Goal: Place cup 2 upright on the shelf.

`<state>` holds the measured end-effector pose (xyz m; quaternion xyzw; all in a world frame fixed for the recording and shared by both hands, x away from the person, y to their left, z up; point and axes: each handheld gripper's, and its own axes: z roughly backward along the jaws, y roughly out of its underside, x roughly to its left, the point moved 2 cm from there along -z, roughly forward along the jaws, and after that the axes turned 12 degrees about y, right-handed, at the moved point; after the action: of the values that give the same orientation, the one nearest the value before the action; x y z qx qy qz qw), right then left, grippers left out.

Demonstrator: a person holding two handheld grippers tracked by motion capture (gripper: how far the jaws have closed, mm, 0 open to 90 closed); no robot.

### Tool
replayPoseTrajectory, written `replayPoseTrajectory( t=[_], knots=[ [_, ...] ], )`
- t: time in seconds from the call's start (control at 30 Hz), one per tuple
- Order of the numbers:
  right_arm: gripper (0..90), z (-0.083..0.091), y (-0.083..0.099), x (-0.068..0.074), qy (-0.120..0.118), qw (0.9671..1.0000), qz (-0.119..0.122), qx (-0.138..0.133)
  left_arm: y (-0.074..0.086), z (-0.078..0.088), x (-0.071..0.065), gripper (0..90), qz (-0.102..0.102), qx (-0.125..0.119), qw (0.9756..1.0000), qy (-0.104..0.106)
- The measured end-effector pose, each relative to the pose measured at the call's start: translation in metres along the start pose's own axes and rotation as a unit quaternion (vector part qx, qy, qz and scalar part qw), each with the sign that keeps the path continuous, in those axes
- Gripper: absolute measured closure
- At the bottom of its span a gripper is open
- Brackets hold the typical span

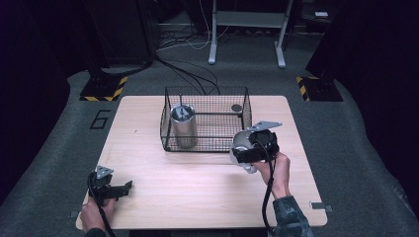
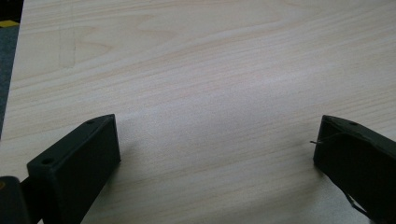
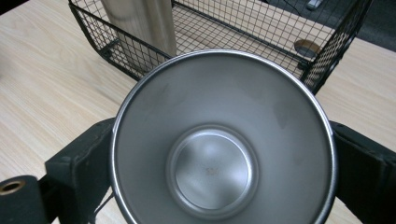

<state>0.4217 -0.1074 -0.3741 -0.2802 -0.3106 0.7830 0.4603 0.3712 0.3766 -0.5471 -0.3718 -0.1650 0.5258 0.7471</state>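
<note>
Sitting low at the near left corner of the table [image 1: 148, 207], the left gripper [image 1: 129, 186], gripped from behind by the left hand [image 1: 93, 213], cable trailing back toward the table edge, grey plate on top. Pointing rightward across the bare wood, jaws standing wide apart in the left gripper view and clamping nothing, only pale grain showing between them. Moving across to the middle: standing at the far centre of the table, the wire basket [image 1: 207, 143], black mesh, with a tall steel cylinder [image 1: 183, 126] upright in its left end and a small dark disc [image 1: 236, 107] lying at its far right corner. Now to the right: hovering just in front of the basket's near right corner, the right gripper [image 1: 243, 147], right hand [image 1: 274, 170] wrapped underneath, sleeve running back to the near edge. Squeezing a steel cup [image 3: 219, 140] from both sides, jaws pressed against its flanks. Looking straight into the cup's mouth in the right gripper view: round bright rim, dull brushed inside, flat circular bottom, empty, tipped toward the camera, basket mesh just beyond its rim.
</note>
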Motion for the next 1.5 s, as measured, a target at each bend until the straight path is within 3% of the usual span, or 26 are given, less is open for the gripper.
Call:
replayPoseTrajectory(
  t=[0.47, 0.9, 1.5],
  knots=[
    [5.4, 0.003, -0.025, 0.004, -0.005, 0.9998, 0.011, -0.015, 0.0, 0.0, 0.0, 0.3, 0.0, 0.0, 1.0, 0.0],
    [5.4, 0.002, -0.049, -0.001, -0.001, 0.9996, 0.019, -0.021, 0.0, 0.0, 0.0, 0.2, -0.002, 0.001, 1.0, 0.0],
    [5.4, -0.014, -0.078, -0.005, 0.008, 0.9992, 0.034, -0.02, 0.0, 0.0, 0.0, 0.3, -0.001, 0.0, 1.0, 0.0]
  ],
)
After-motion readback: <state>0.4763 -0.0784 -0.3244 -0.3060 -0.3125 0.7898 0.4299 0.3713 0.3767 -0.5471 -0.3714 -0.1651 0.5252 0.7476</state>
